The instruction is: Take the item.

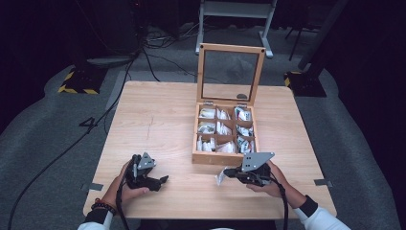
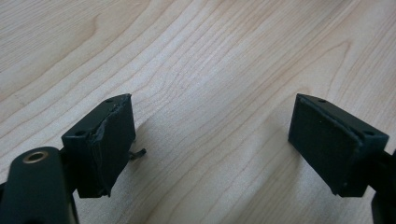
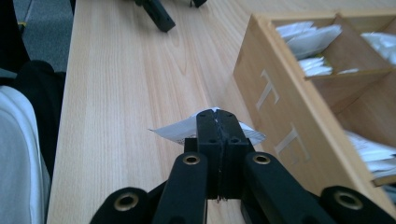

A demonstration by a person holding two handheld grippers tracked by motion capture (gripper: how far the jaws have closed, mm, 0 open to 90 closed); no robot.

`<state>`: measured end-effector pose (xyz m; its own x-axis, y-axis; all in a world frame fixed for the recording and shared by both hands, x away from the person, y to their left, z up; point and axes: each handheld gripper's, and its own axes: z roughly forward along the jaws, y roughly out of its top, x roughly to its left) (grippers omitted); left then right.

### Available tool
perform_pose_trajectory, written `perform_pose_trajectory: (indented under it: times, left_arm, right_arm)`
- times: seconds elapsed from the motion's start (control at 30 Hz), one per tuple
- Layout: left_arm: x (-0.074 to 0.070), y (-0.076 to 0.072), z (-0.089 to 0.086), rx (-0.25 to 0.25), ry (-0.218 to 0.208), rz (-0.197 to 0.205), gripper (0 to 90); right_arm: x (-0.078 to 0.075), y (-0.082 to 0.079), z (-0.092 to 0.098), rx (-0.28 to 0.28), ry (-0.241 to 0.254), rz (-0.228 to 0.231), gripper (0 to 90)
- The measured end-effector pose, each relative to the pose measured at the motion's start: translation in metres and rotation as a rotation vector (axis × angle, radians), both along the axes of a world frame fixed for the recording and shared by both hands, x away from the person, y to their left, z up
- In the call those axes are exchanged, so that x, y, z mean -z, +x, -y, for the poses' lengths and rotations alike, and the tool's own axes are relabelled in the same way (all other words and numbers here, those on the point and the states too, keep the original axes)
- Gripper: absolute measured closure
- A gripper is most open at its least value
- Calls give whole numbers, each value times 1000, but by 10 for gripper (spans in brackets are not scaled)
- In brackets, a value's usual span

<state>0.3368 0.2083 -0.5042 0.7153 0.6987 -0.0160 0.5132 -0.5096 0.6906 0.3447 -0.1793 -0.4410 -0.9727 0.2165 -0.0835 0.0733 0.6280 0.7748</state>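
A wooden tea box (image 1: 224,158) stands open at the table's middle right, its glass lid (image 1: 231,72) upright, its compartments holding several white packets (image 1: 207,127). My right gripper (image 1: 225,172) is shut on a white packet (image 1: 220,177) just in front of the box's near wall; in the right gripper view that packet (image 3: 175,129) sticks out on both sides of the closed jaws, beside the box wall (image 3: 285,116). My left gripper (image 1: 163,180) rests open near the table's front left; the left gripper view has its pads (image 2: 114,140) wide apart over bare wood, nothing between them.
The wooden table (image 1: 158,120) has free surface left of the box. Its front edge lies just below both hands. Cables, stand bases and a white frame sit on the floor beyond the table's far edge.
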Motion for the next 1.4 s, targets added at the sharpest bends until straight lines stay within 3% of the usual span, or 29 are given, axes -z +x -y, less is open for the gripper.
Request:
perform_pose_trajectory:
  times: [0.07, 0.27, 0.83, 1.07, 1.2, 1.4]
  left_arm:
    - [0, 0, 0, 0, 0, 0, 152]
    - [0, 0, 0, 0, 1, 0, 151]
    - [0, 0, 0, 0, 1, 0, 152]
    - [0, 0, 0, 0, 1, -1, 152]
    - [0, 0, 0, -3, 0, -1, 152]
    - [0, -1, 0, -5, -1, -1, 152]
  right_arm:
    - [9, -1, 1, -3, -25, -5, 898]
    - [22, -3, 5, -8, -28, -17, 888]
    - [40, -8, 9, -36, -72, -61, 823]
    - [42, -11, 11, -45, -73, -79, 693]
    - [39, -13, 22, -5, -52, -83, 563]
    - [35, -13, 36, 38, -40, -83, 508]
